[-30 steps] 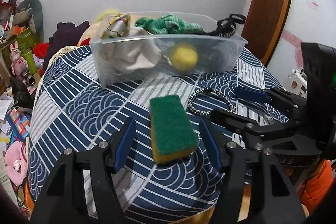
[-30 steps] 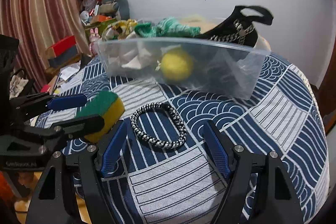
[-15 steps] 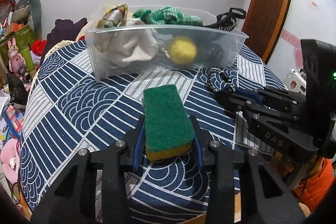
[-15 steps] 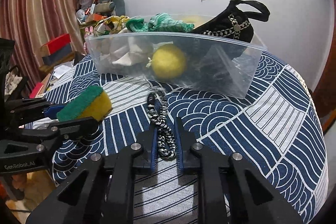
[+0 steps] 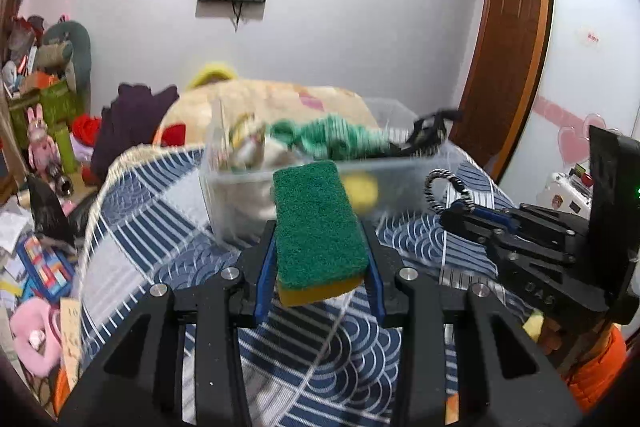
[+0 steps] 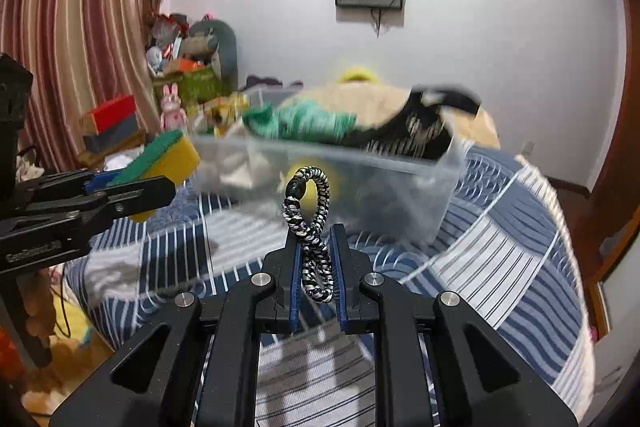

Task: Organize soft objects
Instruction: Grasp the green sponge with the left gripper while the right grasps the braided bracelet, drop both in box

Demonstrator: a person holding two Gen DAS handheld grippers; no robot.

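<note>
My left gripper is shut on a green-and-yellow sponge and holds it in the air above the table, in front of the clear plastic bin. The sponge also shows in the right wrist view. My right gripper is shut on a black-and-white braided loop, lifted off the table; the loop also shows in the left wrist view. The bin holds a yellow ball, a green knit cloth, a black strap item and pale cloth.
The table has a blue-and-white patterned cloth. A beige cushion lies behind the bin. Toys and boxes crowd the left side; a striped curtain and a wooden door flank the room.
Both grippers closed on their objects, the left on the sponge and the right on the braided loop, then lifted them off the table toward the bin.
</note>
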